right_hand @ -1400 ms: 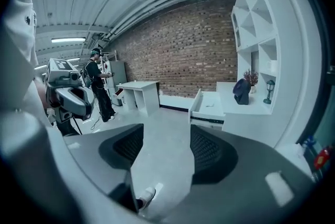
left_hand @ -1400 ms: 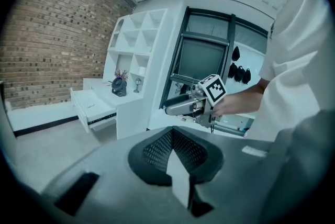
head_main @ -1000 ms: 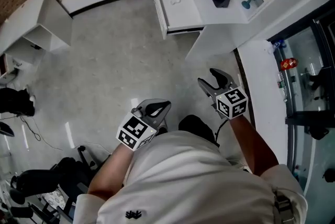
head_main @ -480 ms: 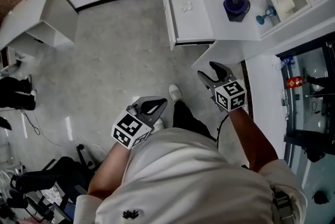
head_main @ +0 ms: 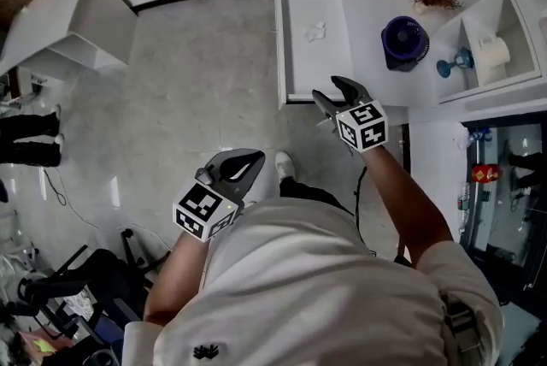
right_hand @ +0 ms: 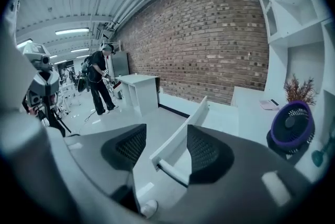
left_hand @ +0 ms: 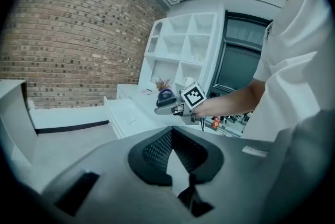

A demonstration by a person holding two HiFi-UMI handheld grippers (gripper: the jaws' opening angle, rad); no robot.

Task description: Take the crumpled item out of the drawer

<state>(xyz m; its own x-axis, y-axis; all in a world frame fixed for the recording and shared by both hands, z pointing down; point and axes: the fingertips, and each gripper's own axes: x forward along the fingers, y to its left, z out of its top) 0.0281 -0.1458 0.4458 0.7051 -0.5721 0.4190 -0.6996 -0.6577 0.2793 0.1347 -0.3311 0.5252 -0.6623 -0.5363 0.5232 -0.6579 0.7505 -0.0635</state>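
The drawer (head_main: 301, 69) stands pulled open, so access is won. The taking itself looks wholly ahead, since neither gripper carries anything.

The right gripper (head_main: 332, 95) hangs at the drawer's near end with its jaws wide, having just eased inward a little. They pinch nothing, and the drawer's front edge shows beyond the gap.

The left gripper (head_main: 248, 161) is well apart from the drawer, with its jaws together and empty.

The crumpled item (head_main: 316, 31), small and white and possibly paper, lies about midway along the drawer's floor.
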